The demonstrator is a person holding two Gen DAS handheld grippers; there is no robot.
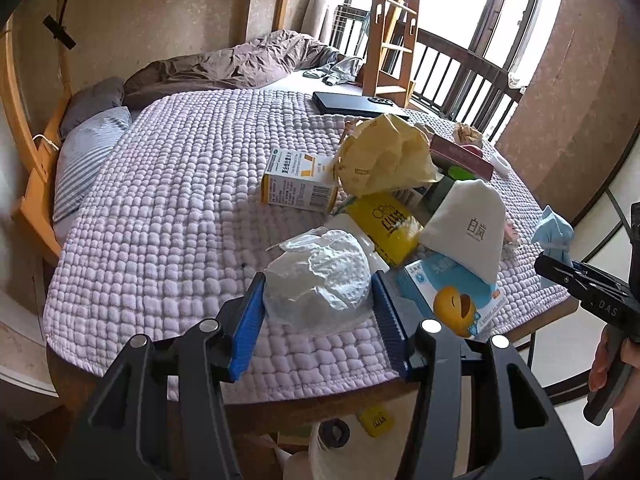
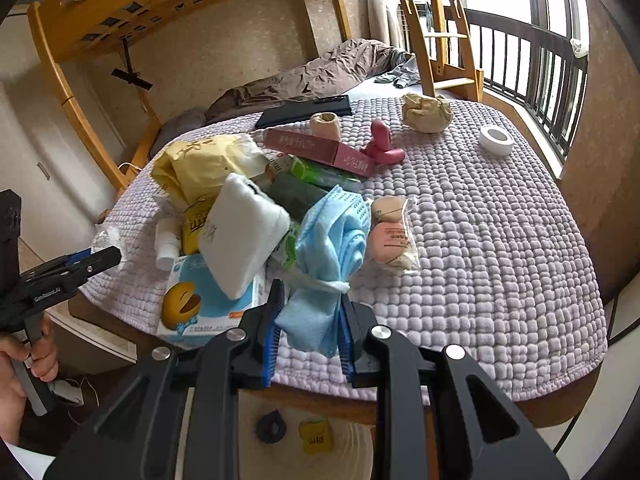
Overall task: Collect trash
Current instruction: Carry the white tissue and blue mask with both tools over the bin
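My left gripper (image 1: 320, 292) is shut on a crumpled clear plastic bag (image 1: 320, 276), held just above the near edge of the table's lilac quilted cover (image 1: 168, 208). My right gripper (image 2: 312, 316) is shut on a bunched blue face mask (image 2: 332, 240), also near the front edge. Each gripper shows in the other's view: the right one (image 1: 560, 270) at the far right, the left one (image 2: 92, 260) at the far left, held by a hand (image 2: 40, 360). Between them lies a trash pile with a yellow paper bag (image 1: 384, 156), a white pouch (image 2: 244, 236) and a blue box with a cartoon face (image 2: 200, 304).
A pale bin (image 2: 340, 448) below the table edge holds a yellow packet (image 2: 316, 436) and a black ring (image 2: 272, 426). Farther back lie a pink box (image 2: 320, 150), a crumpled brown paper ball (image 2: 426, 114), a white tape roll (image 2: 496, 140), a bun packet (image 2: 392, 236) and a dark laptop (image 1: 356, 106). A bunk bed stands behind.
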